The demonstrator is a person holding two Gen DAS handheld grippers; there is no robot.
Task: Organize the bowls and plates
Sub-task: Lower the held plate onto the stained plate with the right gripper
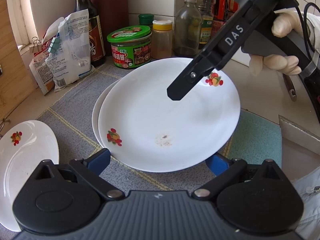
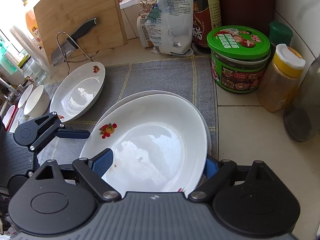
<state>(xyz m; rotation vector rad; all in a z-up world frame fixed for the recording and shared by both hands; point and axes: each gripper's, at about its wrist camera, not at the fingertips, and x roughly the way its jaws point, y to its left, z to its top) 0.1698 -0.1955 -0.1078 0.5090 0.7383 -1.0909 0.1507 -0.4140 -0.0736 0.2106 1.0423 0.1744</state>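
White top plate [image 1: 168, 120] sits nested on another, so both hand-held grippers, left [image 1: 158, 160] and right [image 2: 158, 166], flank its rim with jaws released, probably to square the stack.

Mat: grey woven cloth [image 2: 160, 76] with pale yellow lines, flat on the counter; a teal cloth [image 1: 258, 138] lies beside it
Sauce jar: green lid, green label [image 2: 238, 60]; stands just off the mat's corner
Spice jar: yellow cap [image 2: 282, 78]; just beside the sauce jar
Dark bottle: vinegar [image 2: 206, 20]; behind the jar, against the wall
Packets: white printed bag [image 2: 170, 22], clipped at the top; leans beside the dark bottle
Board: bamboo cutting board [image 2: 80, 18], upright
Knife: black handle [image 2: 74, 40]; rests in a wire rack before the board
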